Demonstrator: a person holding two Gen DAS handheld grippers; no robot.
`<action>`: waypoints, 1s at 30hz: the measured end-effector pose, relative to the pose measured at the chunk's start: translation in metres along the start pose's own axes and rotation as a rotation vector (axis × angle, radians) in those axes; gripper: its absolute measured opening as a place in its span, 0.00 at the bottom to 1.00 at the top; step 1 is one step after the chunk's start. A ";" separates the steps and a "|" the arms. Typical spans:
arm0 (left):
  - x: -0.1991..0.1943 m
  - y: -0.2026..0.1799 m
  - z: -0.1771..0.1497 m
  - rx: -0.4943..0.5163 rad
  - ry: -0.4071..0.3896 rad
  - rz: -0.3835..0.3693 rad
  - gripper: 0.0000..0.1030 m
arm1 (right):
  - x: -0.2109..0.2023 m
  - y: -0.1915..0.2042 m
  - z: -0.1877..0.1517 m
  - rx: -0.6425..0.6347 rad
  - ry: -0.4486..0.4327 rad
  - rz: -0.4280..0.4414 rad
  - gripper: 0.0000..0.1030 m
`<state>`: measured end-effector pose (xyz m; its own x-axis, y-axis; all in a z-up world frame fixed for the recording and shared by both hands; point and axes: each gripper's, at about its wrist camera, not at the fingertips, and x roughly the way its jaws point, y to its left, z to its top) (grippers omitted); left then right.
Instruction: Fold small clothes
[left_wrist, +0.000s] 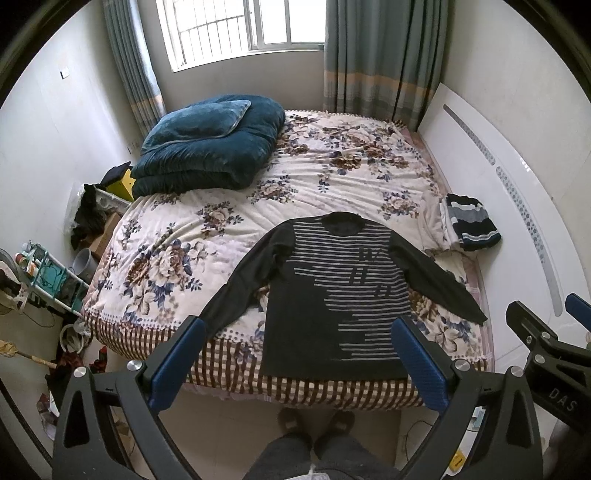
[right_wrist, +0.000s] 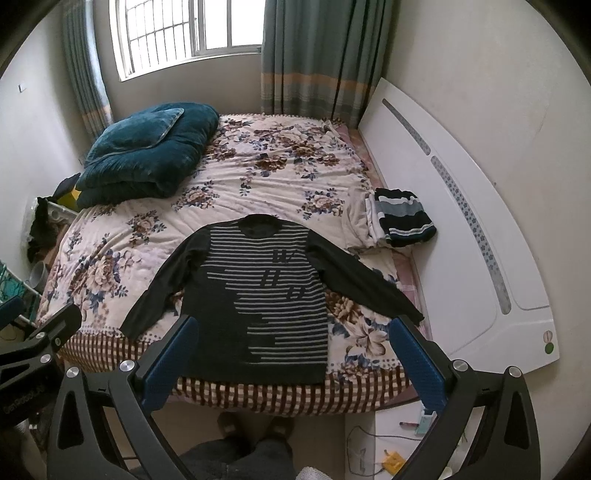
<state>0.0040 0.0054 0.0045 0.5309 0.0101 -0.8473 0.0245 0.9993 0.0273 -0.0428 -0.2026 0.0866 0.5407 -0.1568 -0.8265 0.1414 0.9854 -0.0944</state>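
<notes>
A dark long-sleeved sweater (left_wrist: 332, 295) (right_wrist: 258, 295) with pale stripes lies flat, front up, on the floral bedspread (left_wrist: 295, 173) (right_wrist: 266, 162). Both sleeves are spread out and its hem is at the near bed edge. My left gripper (left_wrist: 301, 332) hovers above the hem, open, with nothing between its blue pads. My right gripper (right_wrist: 293, 332) is also open and empty, held above the hem. In the left wrist view the right gripper (left_wrist: 543, 332) shows at the right edge. In the right wrist view the left gripper (right_wrist: 40, 332) shows at the left edge.
Folded clothes (left_wrist: 469, 225) (right_wrist: 402, 218), striped on top, sit by the white headboard (left_wrist: 517, 206) (right_wrist: 480, 221). A folded teal quilt and pillow (left_wrist: 210, 144) (right_wrist: 147, 147) lie at the far left. A person's legs and slippers (left_wrist: 314, 421) stand at the bed's foot. Clutter fills the left floor (left_wrist: 55, 280).
</notes>
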 end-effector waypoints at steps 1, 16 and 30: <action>0.000 -0.001 0.000 0.000 0.002 0.001 1.00 | 0.000 0.000 0.000 0.000 -0.001 0.001 1.00; -0.002 -0.001 0.002 0.000 -0.004 0.001 1.00 | -0.003 0.000 0.005 -0.003 0.001 0.008 1.00; -0.004 -0.003 0.005 0.000 -0.008 0.001 1.00 | -0.007 0.001 0.011 -0.009 -0.009 0.013 1.00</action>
<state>0.0057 0.0019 0.0106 0.5373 0.0105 -0.8433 0.0243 0.9993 0.0279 -0.0373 -0.2014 0.0982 0.5502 -0.1442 -0.8225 0.1264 0.9880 -0.0887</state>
